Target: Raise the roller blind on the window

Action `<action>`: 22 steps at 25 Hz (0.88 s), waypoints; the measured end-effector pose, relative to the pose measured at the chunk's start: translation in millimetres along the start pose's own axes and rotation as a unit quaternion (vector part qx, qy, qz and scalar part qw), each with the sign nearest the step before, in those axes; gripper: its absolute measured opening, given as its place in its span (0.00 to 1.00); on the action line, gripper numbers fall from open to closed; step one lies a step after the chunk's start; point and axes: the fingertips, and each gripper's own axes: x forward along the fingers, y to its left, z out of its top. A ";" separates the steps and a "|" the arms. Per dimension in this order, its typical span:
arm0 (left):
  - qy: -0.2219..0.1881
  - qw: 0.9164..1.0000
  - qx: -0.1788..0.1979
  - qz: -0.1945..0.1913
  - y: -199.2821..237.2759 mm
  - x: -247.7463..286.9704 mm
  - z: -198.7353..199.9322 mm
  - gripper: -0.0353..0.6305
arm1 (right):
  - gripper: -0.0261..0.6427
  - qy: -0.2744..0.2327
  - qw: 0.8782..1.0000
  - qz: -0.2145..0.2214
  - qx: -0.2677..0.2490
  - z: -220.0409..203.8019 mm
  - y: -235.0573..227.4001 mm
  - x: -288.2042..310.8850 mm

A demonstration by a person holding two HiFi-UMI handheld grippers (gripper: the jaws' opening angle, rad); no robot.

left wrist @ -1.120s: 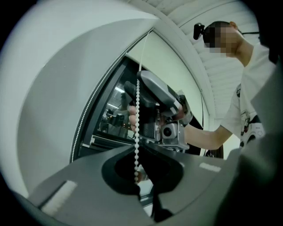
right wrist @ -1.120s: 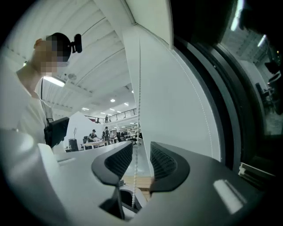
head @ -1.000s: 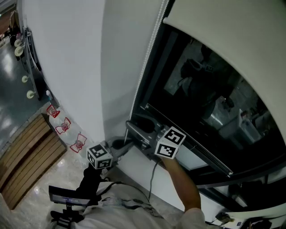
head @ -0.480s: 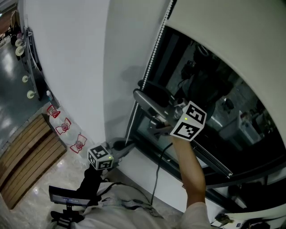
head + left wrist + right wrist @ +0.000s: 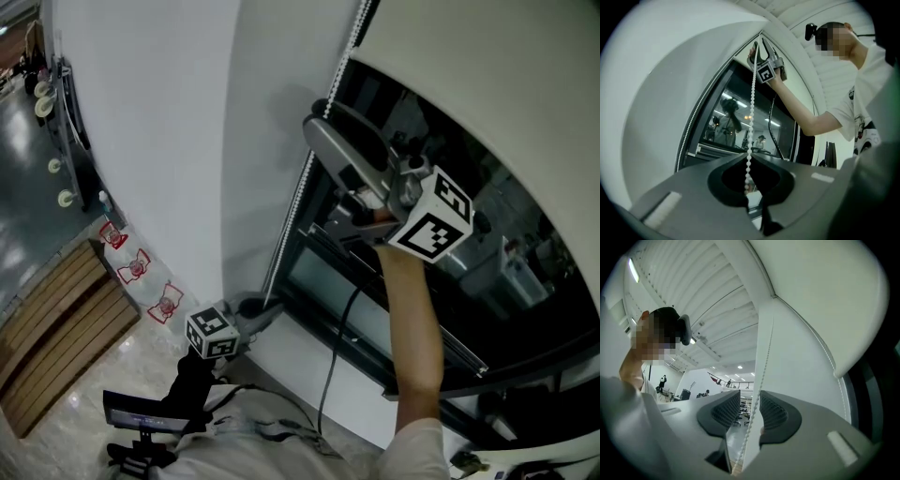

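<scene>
Upper centre of the head view: right hand-held gripper has risen from beside the left one to the roller blind edge. Its jaws sit narrowly apart around the bead chain, just closing, not pinching. Lower left, left hand-held gripper is unmoved, clamped on the chain.

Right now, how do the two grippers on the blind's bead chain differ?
The right gripper is held high, near the blind's lower edge; the left gripper sits low, by the window's bottom corner. The left gripper's fingers are shut on the bead chain; the right gripper's fingers stand apart with the chain running loose between them, though they have just been closing. Shared: both are lined up on the same chain.
</scene>
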 end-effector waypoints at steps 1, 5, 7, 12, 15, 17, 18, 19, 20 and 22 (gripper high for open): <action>0.000 1.000 0.000 0.001 0.4 -0.4 -0.1 0.05 | 0.21 -0.004 1.000 0.003 -0.002 5.1 -0.5 2.2; -0.001 1.000 -0.001 0.003 1.5 -1.2 -0.1 0.05 | 0.16 -0.021 1.000 -0.004 -0.006 22.2 -6.6 5.9; -0.002 1.000 -0.001 0.004 1.9 -1.4 -0.6 0.05 | 0.10 -0.028 0.999 -0.019 -0.007 26.0 -10.9 5.2; 0.002 1.000 -0.003 0.003 1.2 -1.8 -4.8 0.05 | 0.06 -0.034 0.998 -0.041 0.012 23.8 -16.2 -0.6; 0.004 1.000 -0.005 0.002 0.1 -1.6 -6.6 0.05 | 0.06 -0.035 0.998 -0.049 0.015 23.7 -16.9 -4.6; 0.006 1.000 -0.007 0.000 -1.0 -1.0 -8.3 0.05 | 0.06 -0.032 0.998 -0.055 0.007 24.1 -15.8 -7.5; 0.008 1.000 -0.007 -0.001 -1.3 -0.5 -9.0 0.05 | 0.06 -0.031 0.998 -0.055 0.005 24.6 -14.8 -8.5; 0.009 1.000 -0.008 -0.002 -1.5 0.1 -9.1 0.05 | 0.06 -0.031 0.998 -0.055 0.004 25.2 -13.5 -8.9; 0.009 1.000 -0.008 -0.002 -1.7 0.7 -8.7 0.05 | 0.06 -0.031 0.998 -0.054 0.004 25.7 -12.2 -9.0; 0.008 1.000 -0.006 -0.003 -1.9 1.8 -6.2 0.05 | 0.06 -0.032 0.998 -0.053 0.003 25.9 -10.0 -9.2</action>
